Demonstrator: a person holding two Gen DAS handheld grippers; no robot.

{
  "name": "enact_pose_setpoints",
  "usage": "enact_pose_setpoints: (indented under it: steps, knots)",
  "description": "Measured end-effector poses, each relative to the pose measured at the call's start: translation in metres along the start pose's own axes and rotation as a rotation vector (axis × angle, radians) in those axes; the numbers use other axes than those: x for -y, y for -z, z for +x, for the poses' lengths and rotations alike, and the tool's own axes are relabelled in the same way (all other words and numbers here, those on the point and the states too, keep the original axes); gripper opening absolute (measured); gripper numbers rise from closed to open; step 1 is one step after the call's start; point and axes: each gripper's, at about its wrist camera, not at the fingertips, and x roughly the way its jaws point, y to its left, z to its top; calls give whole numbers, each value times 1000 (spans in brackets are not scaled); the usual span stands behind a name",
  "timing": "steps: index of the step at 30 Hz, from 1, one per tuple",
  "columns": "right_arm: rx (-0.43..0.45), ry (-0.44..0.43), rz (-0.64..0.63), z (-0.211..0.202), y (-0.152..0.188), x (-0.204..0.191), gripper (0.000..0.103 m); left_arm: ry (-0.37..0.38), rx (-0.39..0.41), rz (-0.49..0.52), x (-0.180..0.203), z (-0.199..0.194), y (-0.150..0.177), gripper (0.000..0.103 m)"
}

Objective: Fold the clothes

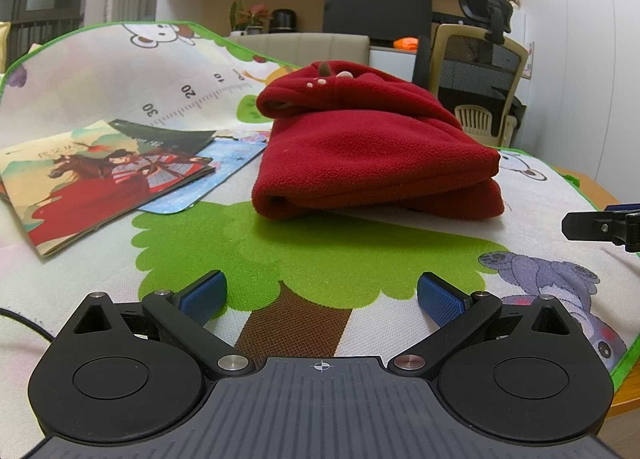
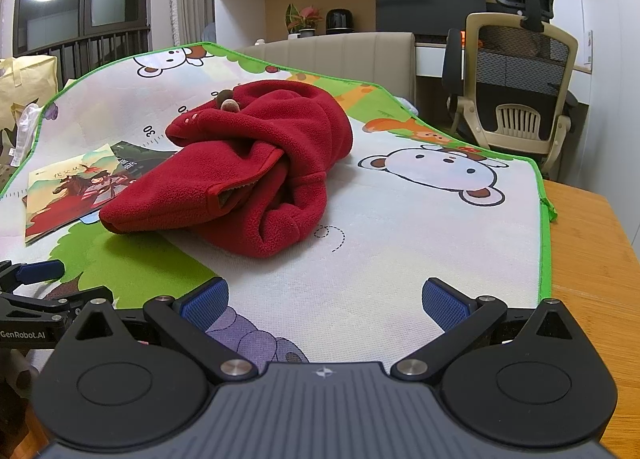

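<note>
A red fleece garment (image 1: 372,147) lies folded into a thick bundle on the cartoon play mat (image 1: 304,243); the right wrist view shows the garment (image 2: 248,171) from its right side, with a sleeve cuff tucked in front. My left gripper (image 1: 322,295) is open, low over the mat, a short way in front of the bundle, with nothing between its blue pads (image 1: 204,297). My right gripper (image 2: 324,301) is open too, over the mat (image 2: 400,243) to the bundle's near right. Each gripper shows at the edge of the other's view.
Picture books (image 1: 100,175) lie on the mat left of the garment. The mat's green border (image 2: 544,219) ends on a wooden tabletop (image 2: 592,259) at right. Behind the table stand an office chair (image 2: 516,79), a beige bench and a shelf wall.
</note>
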Motion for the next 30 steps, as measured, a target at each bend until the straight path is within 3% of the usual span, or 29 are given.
enact_pose_setpoints:
  steps: [20, 30]
  knots:
    - [1, 0, 3, 0, 0, 0, 103, -2, 0, 4, 1, 0, 0, 103]
    - [-30, 2, 6, 5, -1, 1, 103, 11, -50, -4, -1, 2, -8, 103]
